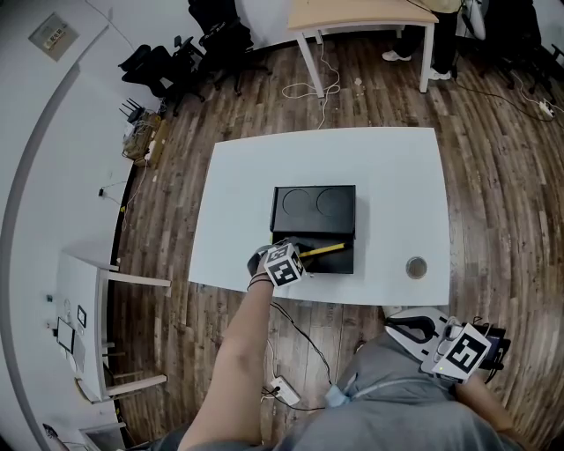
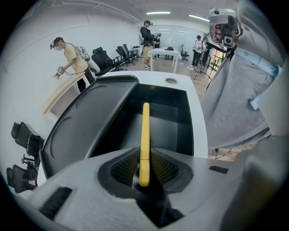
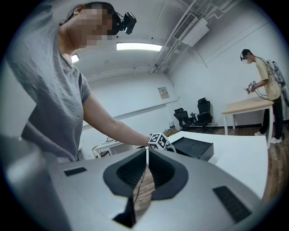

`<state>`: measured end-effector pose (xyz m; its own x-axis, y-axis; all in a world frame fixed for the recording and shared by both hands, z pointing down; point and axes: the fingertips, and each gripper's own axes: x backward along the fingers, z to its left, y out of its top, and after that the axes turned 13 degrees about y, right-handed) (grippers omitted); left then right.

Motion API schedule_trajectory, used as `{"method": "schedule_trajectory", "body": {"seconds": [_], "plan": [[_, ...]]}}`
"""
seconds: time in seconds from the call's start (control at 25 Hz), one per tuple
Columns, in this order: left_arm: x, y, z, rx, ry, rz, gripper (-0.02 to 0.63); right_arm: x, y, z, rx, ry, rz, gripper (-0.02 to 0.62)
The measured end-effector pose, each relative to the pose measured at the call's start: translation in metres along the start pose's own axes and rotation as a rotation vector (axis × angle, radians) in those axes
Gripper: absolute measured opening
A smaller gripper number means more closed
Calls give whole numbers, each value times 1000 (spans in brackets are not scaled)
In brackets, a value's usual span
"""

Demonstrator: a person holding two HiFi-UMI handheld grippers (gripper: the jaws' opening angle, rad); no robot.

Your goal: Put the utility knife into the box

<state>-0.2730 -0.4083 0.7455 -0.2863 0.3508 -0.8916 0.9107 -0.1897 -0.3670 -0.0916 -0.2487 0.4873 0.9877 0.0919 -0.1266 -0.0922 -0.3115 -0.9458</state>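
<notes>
A black box (image 1: 344,262) lies open on the white table (image 1: 256,176), its lid (image 1: 313,207) folded back with two round recesses. My left gripper (image 1: 300,255) points steeply down at the box's near left corner, shut on one end of the yellow utility knife (image 1: 322,250). In the left gripper view the knife (image 2: 145,131) runs out from between the pads (image 2: 163,168) over the box's dark compartment (image 2: 174,124). My right gripper (image 1: 412,328) hangs off the table near my body, jaws shut and empty (image 3: 146,151).
A small round metal disc (image 1: 416,266) sits on the table right of the box. A wooden table (image 1: 361,13) and office chairs (image 1: 176,62) stand beyond, with people by them. A cable (image 1: 304,339) trails over the wooden floor below the table's near edge.
</notes>
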Motion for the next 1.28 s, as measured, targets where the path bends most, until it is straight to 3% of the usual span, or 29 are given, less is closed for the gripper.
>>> {"method": "schedule_trajectory", "body": {"seconds": [0.4,1.0,1.28], "plan": [[11,7,7,-18,28,-24,126,-6,4,-2,12,12,-3,32],[16,26,19,9,55,-75,127,-10,8,-10,22,29,9,32],[21,33,20,67,76,-104,127,-6,9,-10,34,18,13,32]]}}
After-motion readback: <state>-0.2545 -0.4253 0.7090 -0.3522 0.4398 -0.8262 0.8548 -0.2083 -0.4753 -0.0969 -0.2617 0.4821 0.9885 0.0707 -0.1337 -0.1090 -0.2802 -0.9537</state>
